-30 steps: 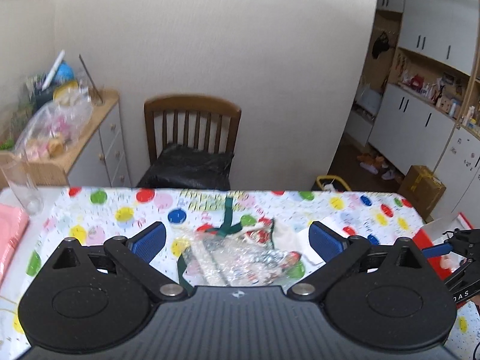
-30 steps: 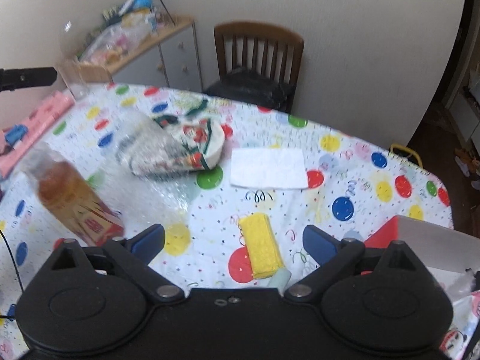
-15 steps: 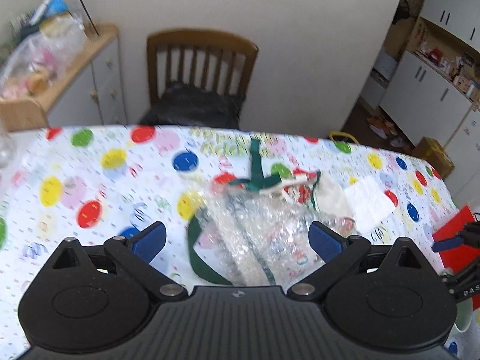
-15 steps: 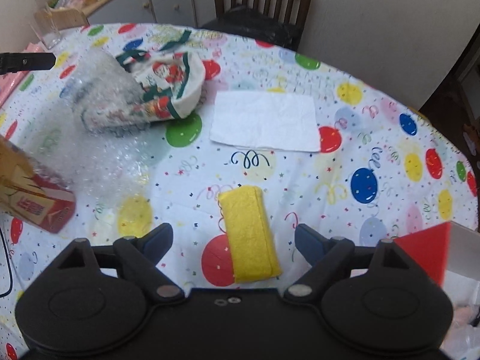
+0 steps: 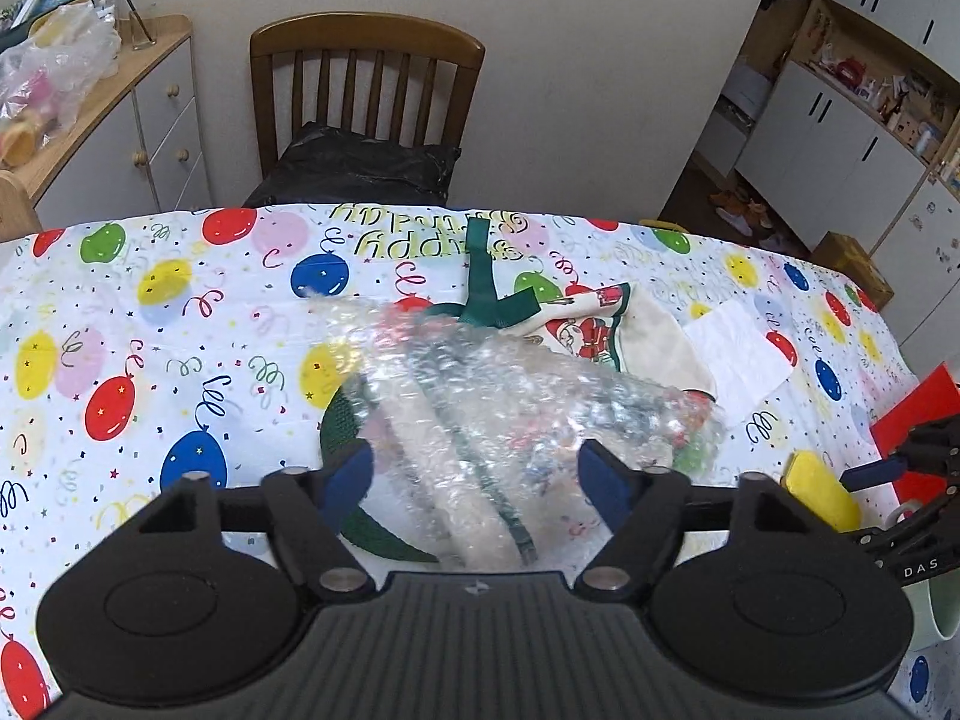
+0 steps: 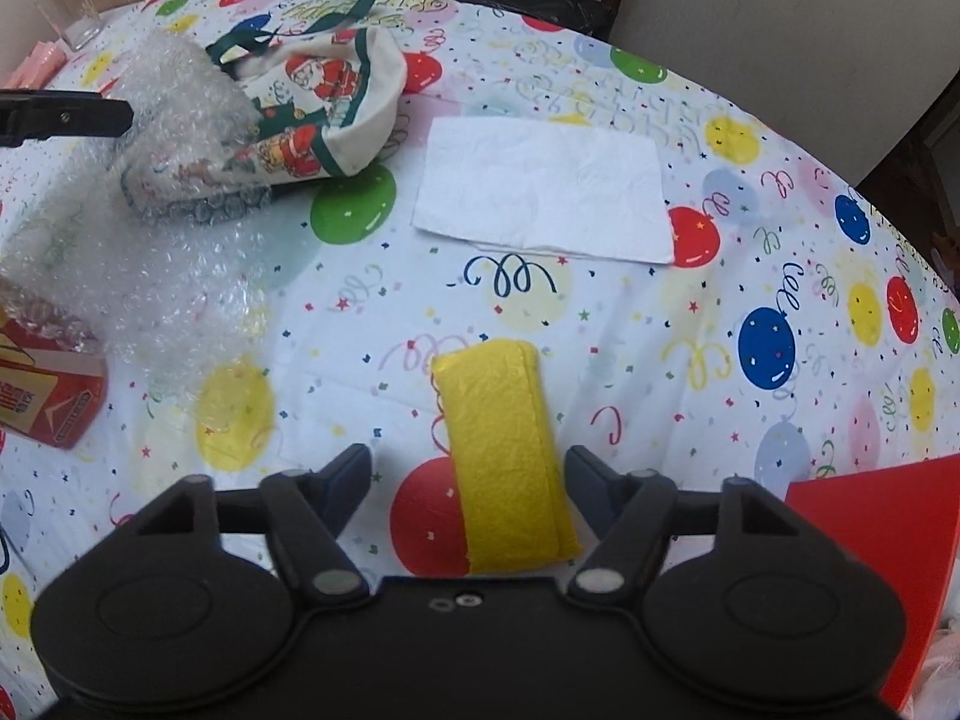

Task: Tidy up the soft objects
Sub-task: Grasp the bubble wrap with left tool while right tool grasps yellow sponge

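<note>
Both tools have come lower and closer to the worktop (image 6: 750,192) than half a second ago, and their jaws, though still gaping with nothing held, stand a little narrower. Between the fingers of the right tool (image 6: 467,469) lies the folded yellow cloth (image 6: 507,456), its near end almost under the tool body; the pads flank it without touching. Ahead of that tool a white paper napkin (image 6: 543,189) lies flat, and to its front left sits a Santa-print fabric bag (image 6: 327,120) half under bubble wrap (image 6: 162,138). Only this view shows the red-and-orange carton (image 6: 45,396) at far left.

The left tool (image 5: 480,477) hovers over the same bubble wrap (image 5: 510,396), which fills the gap between its blue pads and covers the bag's green straps (image 5: 486,285). Its view alone takes in, beyond the worktop edge, a wooden chair (image 5: 366,84) with a black bag on the seat, and a side cabinet (image 5: 150,120) left of it.
</note>
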The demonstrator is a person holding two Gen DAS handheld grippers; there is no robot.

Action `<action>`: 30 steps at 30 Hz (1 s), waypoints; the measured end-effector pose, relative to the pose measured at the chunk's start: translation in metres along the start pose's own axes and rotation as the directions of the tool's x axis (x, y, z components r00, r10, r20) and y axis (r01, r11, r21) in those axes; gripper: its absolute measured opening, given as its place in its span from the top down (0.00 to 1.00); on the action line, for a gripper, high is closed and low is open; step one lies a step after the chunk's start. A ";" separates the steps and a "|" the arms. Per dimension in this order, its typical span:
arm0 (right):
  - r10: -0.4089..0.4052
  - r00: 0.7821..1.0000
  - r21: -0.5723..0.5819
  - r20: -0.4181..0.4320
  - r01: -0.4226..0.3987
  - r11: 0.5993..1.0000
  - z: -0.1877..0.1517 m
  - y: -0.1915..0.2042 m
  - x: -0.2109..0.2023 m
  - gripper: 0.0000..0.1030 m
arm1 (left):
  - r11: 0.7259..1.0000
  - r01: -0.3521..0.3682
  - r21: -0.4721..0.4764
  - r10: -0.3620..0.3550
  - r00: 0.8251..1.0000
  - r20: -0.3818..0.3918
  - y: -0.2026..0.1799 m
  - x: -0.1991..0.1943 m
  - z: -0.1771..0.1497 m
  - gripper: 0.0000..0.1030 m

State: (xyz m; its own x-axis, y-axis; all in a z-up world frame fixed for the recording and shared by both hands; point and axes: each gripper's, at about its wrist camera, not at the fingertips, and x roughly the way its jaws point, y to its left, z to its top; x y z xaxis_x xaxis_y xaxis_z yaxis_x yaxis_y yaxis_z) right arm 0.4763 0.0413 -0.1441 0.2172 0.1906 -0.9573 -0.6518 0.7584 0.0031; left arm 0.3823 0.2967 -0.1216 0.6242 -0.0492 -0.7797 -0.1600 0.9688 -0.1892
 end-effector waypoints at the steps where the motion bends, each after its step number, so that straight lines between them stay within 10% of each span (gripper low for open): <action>1: -0.007 1.000 -0.003 -0.001 0.007 1.000 0.000 0.000 0.001 0.36 | 1.000 -0.001 0.000 0.001 1.000 0.002 0.000 0.001 0.000 0.33; 18: -0.095 0.995 -0.012 0.014 0.095 0.995 -0.001 0.004 0.005 0.61 | 1.000 -0.016 -0.008 0.017 0.998 0.061 0.005 -0.007 -0.002 0.90; 30: -0.102 0.988 0.028 0.118 0.099 0.995 -0.010 0.009 -0.028 0.63 | 1.000 -0.025 0.000 0.025 0.992 0.124 -0.002 -0.031 0.006 0.96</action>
State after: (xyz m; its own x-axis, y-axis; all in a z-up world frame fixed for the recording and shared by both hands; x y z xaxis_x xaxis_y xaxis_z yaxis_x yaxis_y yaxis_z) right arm 0.4572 0.0373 -0.1202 0.3667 0.1851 -0.9117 -0.6069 0.7904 -0.0837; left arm 0.3679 0.2978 -0.0932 0.7100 0.0057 -0.7042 -0.1759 0.9697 -0.1694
